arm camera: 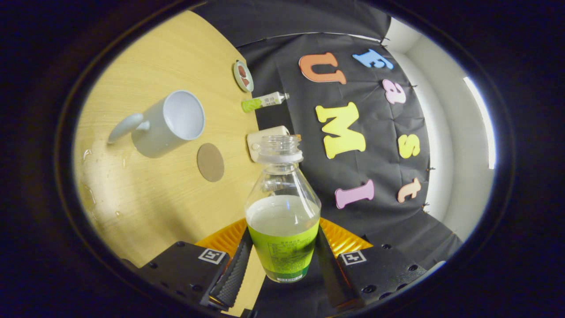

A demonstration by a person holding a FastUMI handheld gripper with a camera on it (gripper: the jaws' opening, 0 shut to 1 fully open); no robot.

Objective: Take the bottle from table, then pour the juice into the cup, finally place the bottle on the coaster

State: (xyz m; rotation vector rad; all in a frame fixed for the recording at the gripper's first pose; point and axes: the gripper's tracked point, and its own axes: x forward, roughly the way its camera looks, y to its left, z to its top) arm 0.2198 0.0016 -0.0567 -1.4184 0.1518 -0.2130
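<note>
The wooden bench (145, 207) carries a white cup (170, 123) and, just beside it, a round brown coaster (210, 162). The gripper (282, 258) pinches the open, part-full bottle (283, 221) by its green-labelled base, both fingers pressing its sides.

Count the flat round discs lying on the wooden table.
2. A brown coaster lies beside the white cup, ahead of the gripper, whose jaws press the bottle. A smaller patterned disc lies at the table's far edge, near a small tube.
</note>
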